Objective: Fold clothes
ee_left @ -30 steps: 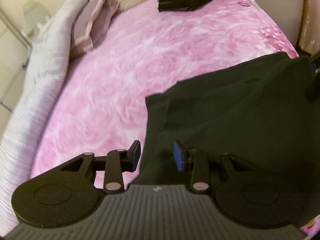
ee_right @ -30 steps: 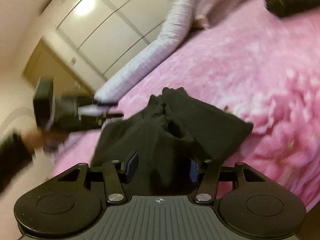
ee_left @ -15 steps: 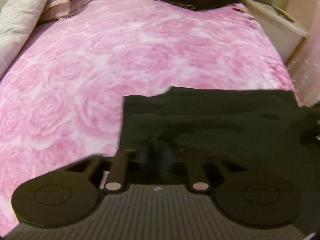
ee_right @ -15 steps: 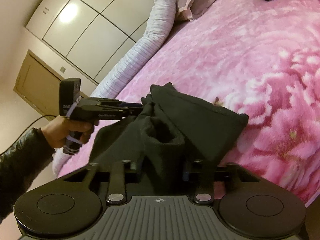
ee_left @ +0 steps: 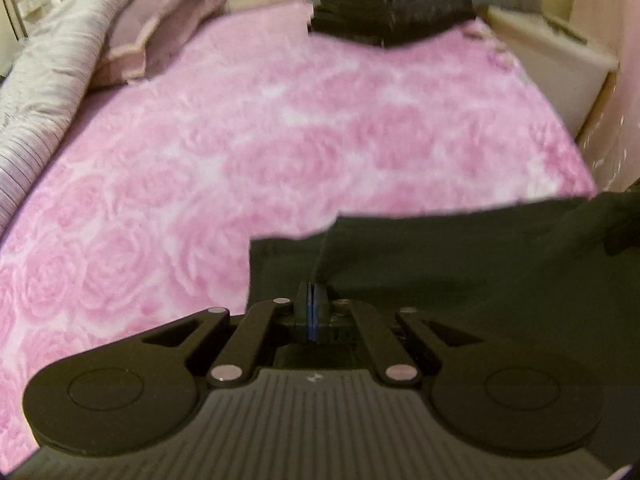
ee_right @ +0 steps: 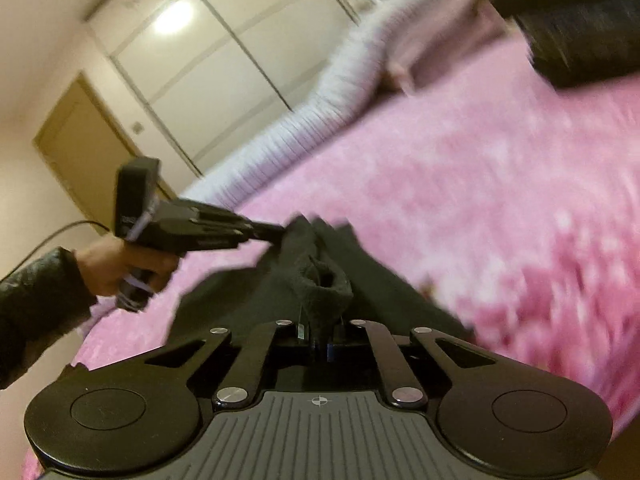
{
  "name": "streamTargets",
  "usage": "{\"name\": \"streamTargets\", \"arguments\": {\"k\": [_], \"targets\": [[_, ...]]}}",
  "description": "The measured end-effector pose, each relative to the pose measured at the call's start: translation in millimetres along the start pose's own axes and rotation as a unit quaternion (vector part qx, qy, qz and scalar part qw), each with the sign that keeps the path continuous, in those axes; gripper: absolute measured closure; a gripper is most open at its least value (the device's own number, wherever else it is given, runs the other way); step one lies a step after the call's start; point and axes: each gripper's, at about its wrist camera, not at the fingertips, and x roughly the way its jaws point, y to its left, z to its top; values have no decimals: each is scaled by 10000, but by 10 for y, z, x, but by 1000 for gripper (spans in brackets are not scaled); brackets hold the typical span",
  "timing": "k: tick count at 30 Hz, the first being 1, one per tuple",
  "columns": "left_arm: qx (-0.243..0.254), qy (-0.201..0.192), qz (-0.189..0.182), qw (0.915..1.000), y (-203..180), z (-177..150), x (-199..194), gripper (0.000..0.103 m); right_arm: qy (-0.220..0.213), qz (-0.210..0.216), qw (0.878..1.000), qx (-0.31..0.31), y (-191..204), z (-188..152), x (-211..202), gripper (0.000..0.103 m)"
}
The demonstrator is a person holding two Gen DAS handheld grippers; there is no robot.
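Observation:
A black garment (ee_left: pixel 460 264) lies over the near right part of the pink rose-patterned bed (ee_left: pixel 248 160). My left gripper (ee_left: pixel 311 300) is shut on the garment's near edge, its blue pads pressed together on the cloth. In the right wrist view the same black garment (ee_right: pixel 320 280) is bunched and lifted, and my right gripper (ee_right: pixel 320 334) is shut on a fold of it. The left gripper (ee_right: pixel 276 232) shows there too, held by a hand (ee_right: pixel 120 268) in a dark sleeve, pinching the garment's far corner.
A stack of folded dark clothes (ee_left: pixel 388 8) sits at the bed's far end. A pink pillow (ee_left: pixel 160 36) and a rolled striped duvet (ee_left: pixel 44 76) lie along the left. A cream bed frame (ee_left: pixel 560 64) borders the right. Wardrobe doors (ee_right: pixel 224 60) and a door (ee_right: pixel 76 152) stand behind.
Both grippers went from open to shut on the black garment. They have since lifted it off the bed, and the views have swung toward the bed's far end.

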Motion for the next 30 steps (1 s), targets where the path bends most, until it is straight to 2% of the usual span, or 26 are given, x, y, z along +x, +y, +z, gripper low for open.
{"name": "streamTargets", "arguments": {"k": [2, 5, 7, 9, 11, 13, 16, 18, 20, 25, 28, 30], "targets": [[-88, -26, -20, 10000, 14, -38, 26, 103, 127, 6, 9995, 278, -102, -32, 45, 100], [-193, -30, -54, 9998, 60, -64, -16, 103, 51, 154, 9997, -160, 57, 63, -14, 100], [-234, 42, -71, 9997, 113, -56, -9, 95, 211, 230, 9991, -291, 92, 94, 8, 99], [-326, 34, -8, 9995, 181, -25, 8, 79, 368, 209, 9989, -179, 17, 58, 60, 99], [-355, 16, 41, 9994, 227, 7, 53, 71, 499, 190, 9986, -20, -67, 17, 100, 99], [-426, 115, -125, 9989, 278, 12, 136, 70, 511, 194, 9985, 82, -103, -19, 87, 99], [-613, 192, -431, 9970, 361, 12, 215, 78, 482, 146, 9987, 88, -89, -43, 72, 99], [-609, 207, -494, 9967, 336, 10, 195, 95, 487, 136, 9987, 100, -82, -49, 71, 99], [-504, 145, -480, 9975, 278, -8, 143, 98, 496, 131, 9986, 113, -76, -53, 72, 99], [-588, -482, -340, 9965, 243, -62, -210, 99, 357, 140, 9992, -54, 15, -10, 7, 99], [-725, -883, -246, 9931, 306, -7, -430, 99, 18, 137, 9993, -333, 115, 60, -134, 99], [-747, -838, -245, 9934, 303, 1, -342, 99, -183, 95, 9985, -500, 167, 92, -194, 99]]}}
